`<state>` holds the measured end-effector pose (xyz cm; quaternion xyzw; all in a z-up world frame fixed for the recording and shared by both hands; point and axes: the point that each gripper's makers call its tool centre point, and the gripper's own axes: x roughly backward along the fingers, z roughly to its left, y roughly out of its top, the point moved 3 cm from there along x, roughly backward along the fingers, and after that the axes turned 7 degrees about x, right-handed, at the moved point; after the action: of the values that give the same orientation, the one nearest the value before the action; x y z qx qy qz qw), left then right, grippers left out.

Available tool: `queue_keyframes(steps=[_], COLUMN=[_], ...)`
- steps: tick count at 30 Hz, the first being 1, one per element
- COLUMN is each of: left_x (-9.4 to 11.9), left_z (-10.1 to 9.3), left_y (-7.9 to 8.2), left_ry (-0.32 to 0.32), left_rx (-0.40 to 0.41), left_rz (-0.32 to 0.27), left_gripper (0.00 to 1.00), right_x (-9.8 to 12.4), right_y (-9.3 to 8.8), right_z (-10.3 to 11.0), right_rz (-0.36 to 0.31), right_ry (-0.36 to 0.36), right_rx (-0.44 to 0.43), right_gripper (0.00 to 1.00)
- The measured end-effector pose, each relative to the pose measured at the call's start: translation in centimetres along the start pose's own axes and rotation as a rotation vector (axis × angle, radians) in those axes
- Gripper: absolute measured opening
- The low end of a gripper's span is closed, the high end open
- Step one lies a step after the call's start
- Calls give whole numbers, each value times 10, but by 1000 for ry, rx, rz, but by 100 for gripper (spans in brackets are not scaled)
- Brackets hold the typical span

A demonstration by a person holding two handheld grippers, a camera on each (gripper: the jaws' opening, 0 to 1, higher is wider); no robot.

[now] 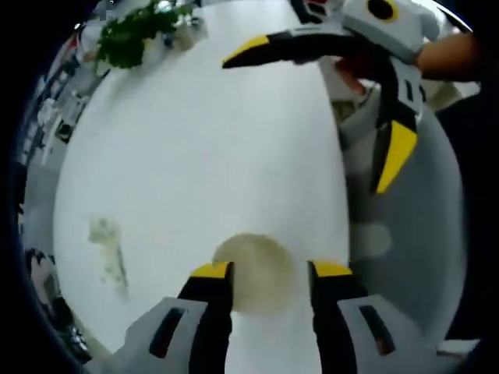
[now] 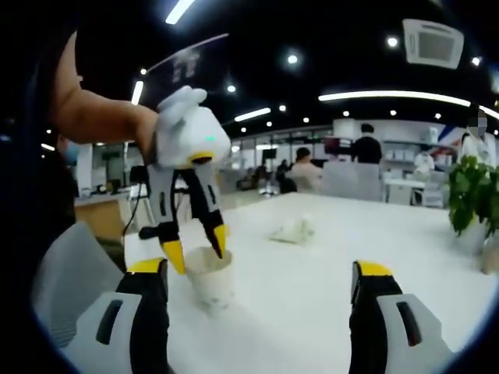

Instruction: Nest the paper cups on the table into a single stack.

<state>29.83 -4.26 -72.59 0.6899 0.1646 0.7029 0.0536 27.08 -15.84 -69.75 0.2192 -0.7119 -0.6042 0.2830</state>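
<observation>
While poised directly above the paper cup (image 1: pixel 254 273) on the white worktop (image 1: pixel 195 156), left claw (image 1: pixel 269 273) spread wide, jaws straddling the rim, one tip apparently inside the mouth in the right gripper view (image 2: pixel 195 249). Right claw (image 2: pixel 261 269) likewise released, grasping nothing, hovering beside and behind the cup (image 2: pixel 209 276). Best lowered straight, one jaw inside the wall and one outside, then closed gently to avoid crushing thin paper. Crumpled scrap (image 2: pixel 293 230) beyond the cup; plant (image 2: pixel 472 195) far off right. Cannot tell where other cups lie.
</observation>
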Motion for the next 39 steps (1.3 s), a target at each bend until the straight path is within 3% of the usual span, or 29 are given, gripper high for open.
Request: queue_keyframes(steps=[4,7,12,15,17,25,30,32,39], left_x=[8,19,35,41,47,56,57,53,51], left_z=[7,19,31,33,35,26,15,10,-12], left_y=[6,10,1,-10,-19,-71,-103,-112,-130], left_ry=[32,95,159,177,205,287,372,369,406], left_rx=[74,141,260,320,348,512,571,593,636], left_rz=[-120,-266,-450,-503,-575,-712,-765,-763,-821], left_gripper=[59,74,98,99,100,100,100,100,100], right_x=[0,0,-1,-1,-1,-2,-3,-4,-5], right_y=[0,0,-1,-2,-2,-5,-6,-7,-9], right_z=[-1,-2,-4,-4,-6,-12,-12,-13,-11], right_rz=[0,1,7,10,10,26,35,42,43], right_ry=[-4,-6,-9,-12,-17,-31,-25,-23,-17], right_rx=[-1,-2,-9,-9,-12,-6,0,3,2], right_gripper=[96,96,96,96,96,97,97,97,98])
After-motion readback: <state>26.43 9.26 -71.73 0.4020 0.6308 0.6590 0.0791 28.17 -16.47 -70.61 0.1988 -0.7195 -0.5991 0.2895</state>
